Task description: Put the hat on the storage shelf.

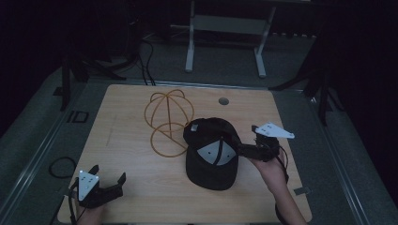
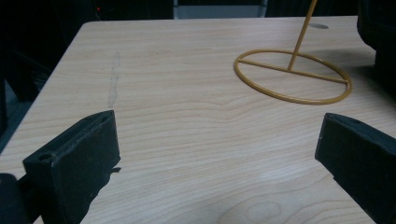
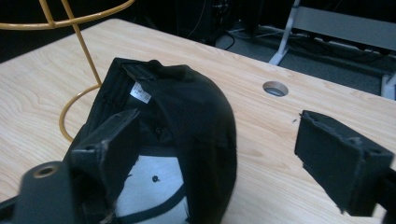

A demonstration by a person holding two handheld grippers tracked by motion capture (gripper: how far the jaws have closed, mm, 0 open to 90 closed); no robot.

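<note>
Overhead, we see a wooden worktop [image 1: 131, 154] carrying a black cap [image 1: 210, 152] and a gold wire hat stand [image 1: 167, 123]. We find the cap upside down right of the worktop's centre, its white inner lining facing up, its far side touching the stand's ring base. We see the right gripper [image 1: 246, 149] at the cap's right side; through the right gripper view its 2 jaws stand wide apart, 1 reaching inside the cap, the other clear over bare wood, nothing clamped. We see the left gripper [image 1: 110, 183] near the worktop's near left corner, jaws spread wide and empty. Beyond them stands the ring base [image 2: 292, 75].
</note>
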